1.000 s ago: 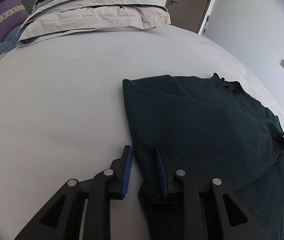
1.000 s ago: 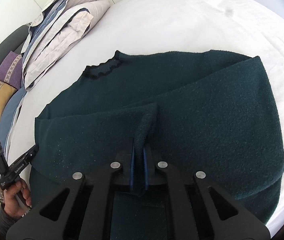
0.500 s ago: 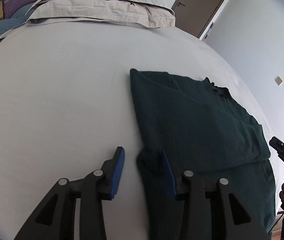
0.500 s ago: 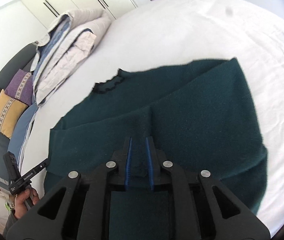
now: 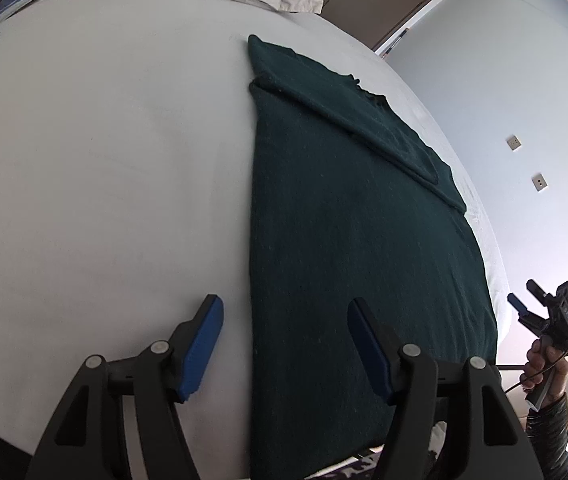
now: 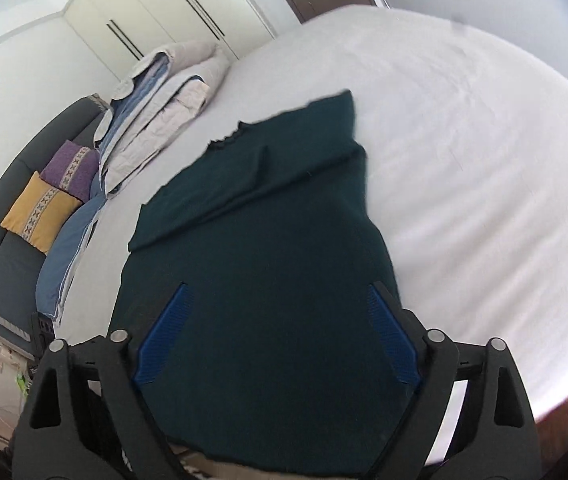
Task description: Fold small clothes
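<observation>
A dark green knit sweater [image 5: 348,216] lies flat on the white bed [image 5: 103,160], its sleeves folded in across the body, its neckline at the far end. It also fills the middle of the right wrist view [image 6: 267,248]. My left gripper [image 5: 284,332] is open and empty, held above the sweater's near left edge. My right gripper [image 6: 275,332] is open and empty above the sweater's near end. The right gripper also shows at the right edge of the left wrist view [image 5: 540,312], held in a hand.
A stack of folded bedding [image 6: 163,92] lies at the head of the bed [image 6: 484,160]. A dark sofa with a yellow cushion [image 6: 39,212] and a purple cushion [image 6: 71,164] stands at the left. A wardrobe and a door are behind.
Both grippers have opened, let go of the sweater and pulled back toward its near end. The sweater now lies flat and smoothed out.
</observation>
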Demonstrator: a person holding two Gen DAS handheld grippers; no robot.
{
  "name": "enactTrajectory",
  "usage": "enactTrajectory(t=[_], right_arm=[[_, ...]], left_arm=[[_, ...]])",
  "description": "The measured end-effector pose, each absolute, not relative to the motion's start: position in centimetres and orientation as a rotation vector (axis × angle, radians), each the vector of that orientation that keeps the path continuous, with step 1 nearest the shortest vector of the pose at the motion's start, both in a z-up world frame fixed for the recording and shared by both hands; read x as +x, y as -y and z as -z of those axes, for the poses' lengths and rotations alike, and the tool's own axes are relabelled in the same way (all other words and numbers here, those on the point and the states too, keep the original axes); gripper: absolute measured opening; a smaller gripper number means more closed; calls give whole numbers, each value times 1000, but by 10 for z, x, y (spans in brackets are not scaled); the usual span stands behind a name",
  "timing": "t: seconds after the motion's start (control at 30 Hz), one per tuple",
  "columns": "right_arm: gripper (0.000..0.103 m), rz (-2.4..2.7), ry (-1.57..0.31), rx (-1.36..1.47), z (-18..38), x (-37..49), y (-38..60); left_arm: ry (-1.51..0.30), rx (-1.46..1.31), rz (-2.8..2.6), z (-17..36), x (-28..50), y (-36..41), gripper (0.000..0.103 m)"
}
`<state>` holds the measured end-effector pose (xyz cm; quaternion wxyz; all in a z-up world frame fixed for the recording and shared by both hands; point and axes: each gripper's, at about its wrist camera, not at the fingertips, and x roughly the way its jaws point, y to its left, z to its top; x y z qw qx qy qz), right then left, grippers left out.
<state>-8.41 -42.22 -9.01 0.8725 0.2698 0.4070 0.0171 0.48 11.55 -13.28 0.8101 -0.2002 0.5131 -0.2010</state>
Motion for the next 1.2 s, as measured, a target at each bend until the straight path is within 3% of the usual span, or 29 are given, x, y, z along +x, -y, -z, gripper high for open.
enactTrajectory(t=[0.27,0.33,0.47,0.67,0.77,0.9,0.93,1.0,1.07,1.2], right_arm=[[79,14,-1017,750,137,-143,455],[71,1,-1065,750,144,-150,452],[67,-20,-1125,721,148,-160,442],[46,-25,-1175,714,159,-160,437],[34,-40,-1187,715,162,-154,434],[28,-43,-1192,711,163,-153,430],[26,-43,-1191,709,162,-153,430],[16,-36,-1188,704,159,-152,430],[16,-32,-1185,706,158,-152,431],[11,-35,-1181,702,157,-153,433]], left_arm=[[-1165,-562,482,143,-23,-123,68],[-1178,-568,489,143,-25,-124,68],[-1204,-556,505,145,-32,-117,68],[-1224,-548,519,147,-32,-115,66],[-1236,-524,505,148,-33,-118,54],[-1265,-540,470,156,-37,-131,15],[-1278,-543,469,158,-39,-133,9],[-1288,-540,482,159,-42,-132,9],[-1293,-533,489,159,-44,-130,9],[-1292,-567,503,162,-44,-130,20]])
